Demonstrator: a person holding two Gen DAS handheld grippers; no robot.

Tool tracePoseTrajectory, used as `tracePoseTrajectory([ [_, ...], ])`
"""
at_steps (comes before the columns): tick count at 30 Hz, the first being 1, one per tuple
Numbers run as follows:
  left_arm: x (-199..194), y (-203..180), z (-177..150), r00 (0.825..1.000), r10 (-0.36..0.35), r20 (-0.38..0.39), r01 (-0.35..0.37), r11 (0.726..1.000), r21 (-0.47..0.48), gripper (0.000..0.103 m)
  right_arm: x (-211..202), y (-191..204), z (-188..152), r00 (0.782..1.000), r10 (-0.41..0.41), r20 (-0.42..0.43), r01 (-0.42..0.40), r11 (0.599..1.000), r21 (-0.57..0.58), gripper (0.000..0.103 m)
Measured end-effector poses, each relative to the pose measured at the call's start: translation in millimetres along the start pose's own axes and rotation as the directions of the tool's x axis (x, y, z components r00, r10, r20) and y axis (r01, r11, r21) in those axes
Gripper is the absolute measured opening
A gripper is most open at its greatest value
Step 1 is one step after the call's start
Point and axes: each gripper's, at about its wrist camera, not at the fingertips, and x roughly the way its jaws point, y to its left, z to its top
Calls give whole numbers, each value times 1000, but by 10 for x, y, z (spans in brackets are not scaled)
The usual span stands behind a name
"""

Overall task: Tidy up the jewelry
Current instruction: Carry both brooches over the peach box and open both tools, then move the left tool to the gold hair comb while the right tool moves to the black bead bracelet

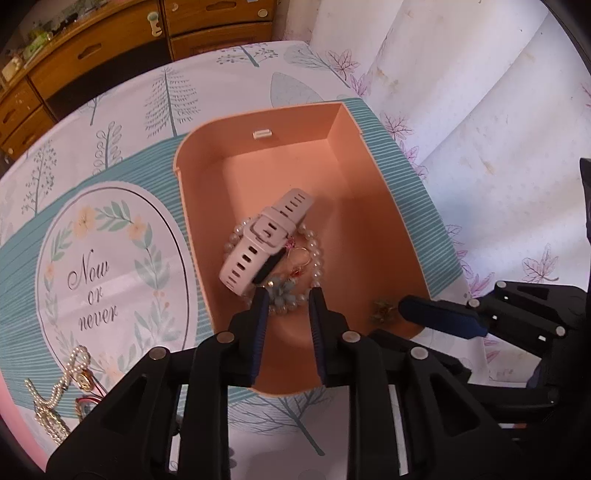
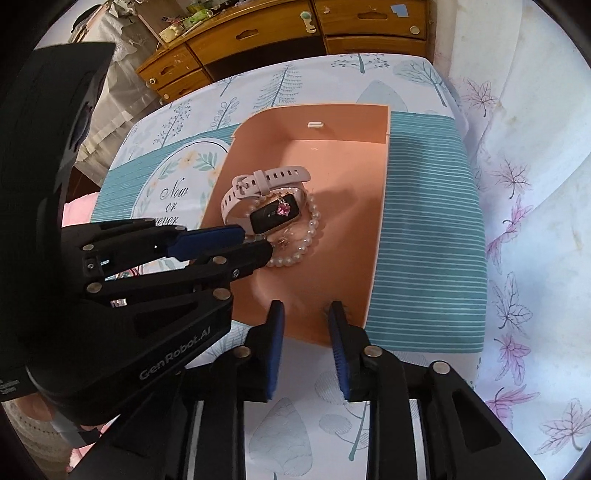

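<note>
**A:** Nearest the left wrist camera, where does the left gripper [image 1: 286, 295] stand?

**B:** Its two blue-padded fingers are parted with a clear gap and clasp nothing; the tips hang over the near part of the peach tray [image 1: 369, 173], right at the near arc of the pearl bracelet [image 1: 314, 258]; a small blue flower charm [image 1: 284, 290] shows in the gap between them.

**A:** And the right gripper [image 2: 304, 308]?

**B:** Its fingers are also apart and empty, tips over the tray's near edge; in the left camera one blue pad [image 1: 439, 315] reaches in from the right, and a small greenish ornament [image 1: 384, 308] lies on the tray floor just beside that tip (whether they touch cannot be told).

**A:** What lies beyond the fingertips?

**B:** A white strap watch [image 2: 264, 199] rests inside the ring of pearls, its dark face toward the right camera; a pink gem pendant [image 2: 283, 209] sits on that face; a thin gold hoop [image 1: 301, 254] lies beside the strap; all of it is inside the tray, just past the left tips and well ahead of the right ones.

**A:** Anything outside the tray?

**B:** To the left, near the camera, a pearl strand [image 1: 74, 363] and gold chains [image 1: 48, 417] lie heaped on the teal placemat [image 1: 155, 173] printed "Now or never"; the mat covers a tree-patterned tablecloth [image 1: 221, 77]; farthest back stands a wooden drawer cabinet [image 2: 258, 33].
</note>
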Motion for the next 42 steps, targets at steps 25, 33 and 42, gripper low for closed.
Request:
tracePoseTrajectory([
  [25,-682,321,-511,994,18,106,-15,999,-32,38,-269,480,-269,998,-48,42,51,997,-56,27],
  [33,-982,590,-832,984,83,157,-78,996,-41,38,-399,782,-360,997,-58,58,63,993,-102,27],
  [42,-1293,1039,-1343,971,144,190,-131,988,-79,38,-445,1231,-450,997,-47,56,56,984,-169,28],
])
